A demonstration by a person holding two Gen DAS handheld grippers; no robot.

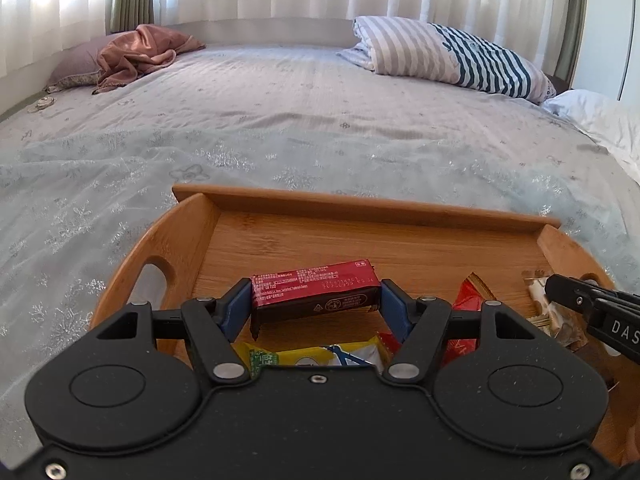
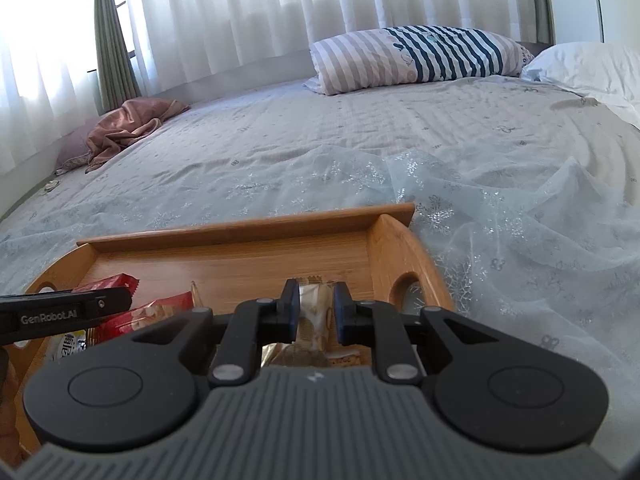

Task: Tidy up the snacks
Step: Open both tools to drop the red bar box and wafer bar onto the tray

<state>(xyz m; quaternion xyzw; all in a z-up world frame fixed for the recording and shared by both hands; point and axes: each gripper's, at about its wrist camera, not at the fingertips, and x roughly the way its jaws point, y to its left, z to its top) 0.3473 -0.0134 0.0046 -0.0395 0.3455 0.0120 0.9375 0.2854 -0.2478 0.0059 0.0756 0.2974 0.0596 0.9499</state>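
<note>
While the wooden tray [image 1: 400, 240] is sitting on the bed [image 1: 280, 120], the left gripper [image 1: 316, 300] is holding a red snack bar [image 1: 314, 290] crosswise, its fingers [image 1: 236, 300] pressing on both ends above the tray floor. A yellow packet [image 1: 320, 354] is lying below it, toward 6 o'clock. The right gripper [image 2: 316, 312] is pinching a clear-wrapped pale snack [image 2: 314, 308], fingers [image 2: 290, 308] nearly closed, over the tray's [image 2: 240, 264] right half. Red packets [image 2: 148, 312] are lying at its 9 o'clock.
</note>
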